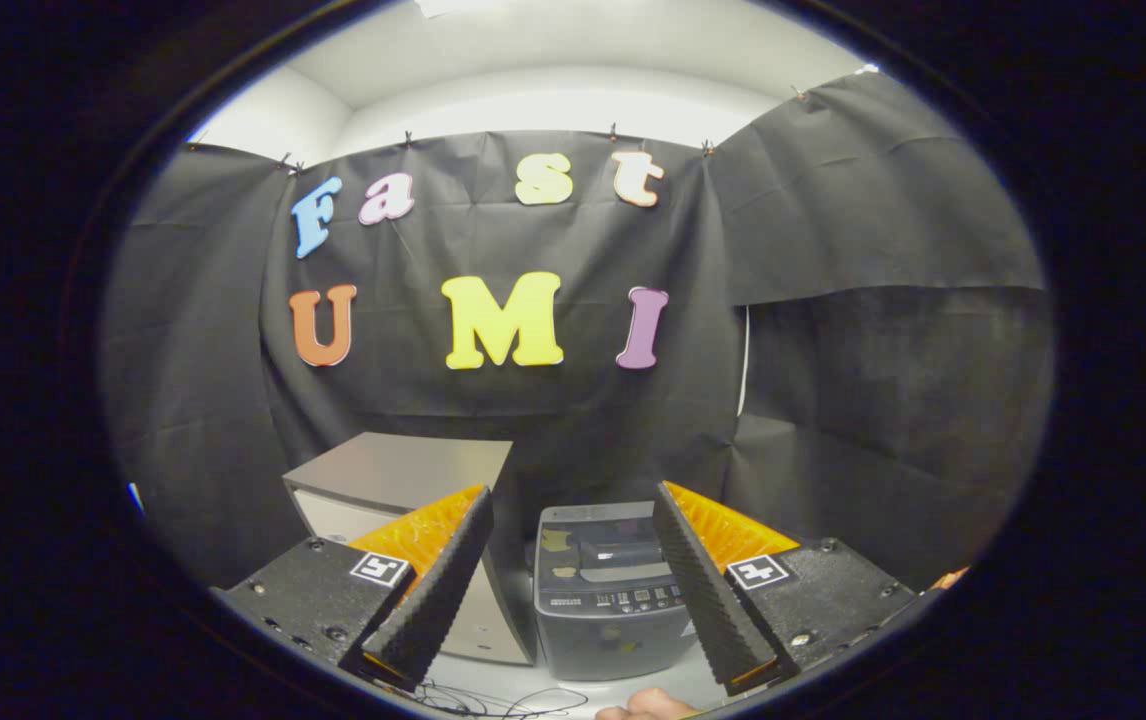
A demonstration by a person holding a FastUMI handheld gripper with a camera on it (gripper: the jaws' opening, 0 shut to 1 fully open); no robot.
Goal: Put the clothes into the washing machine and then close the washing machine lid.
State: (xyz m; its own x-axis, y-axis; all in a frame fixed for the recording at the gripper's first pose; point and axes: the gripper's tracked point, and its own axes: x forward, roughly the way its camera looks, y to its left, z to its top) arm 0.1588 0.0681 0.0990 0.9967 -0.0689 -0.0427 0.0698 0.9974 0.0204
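Two fingers (pixel 438 590) of your claw (pixel 573 590) stand spread wide apart, with nothing pinched between them and nothing touching either pad. Look through the gap: the washing machine (pixel 608 590) sits beyond the fingertips, well clear of them, squarely between the two fingers. You see it from above and in front; its control panel (pixel 623 603) faces you, and its lid (pixel 598 515) appears raised at the back, leaving the top opening dark. Something pale yellowish (pixel 558 542) shows inside that opening, toward your left finger, but you cannot tell from here whether it is clothing.

Behind your left finger, and just beside the machine, stands a taller grey cabinet (pixel 398 475) with a flat top, partly hidden by that finger. Both units rest on a pale table (pixel 593 690). Thin dark cables (pixel 493 700) lie on that surface just below and between the fingertips. Next to them, closer to your right finger, part of a hand (pixel 648 705) shows. Black cloth (pixel 833 400) hangs as the wall beyond everything.
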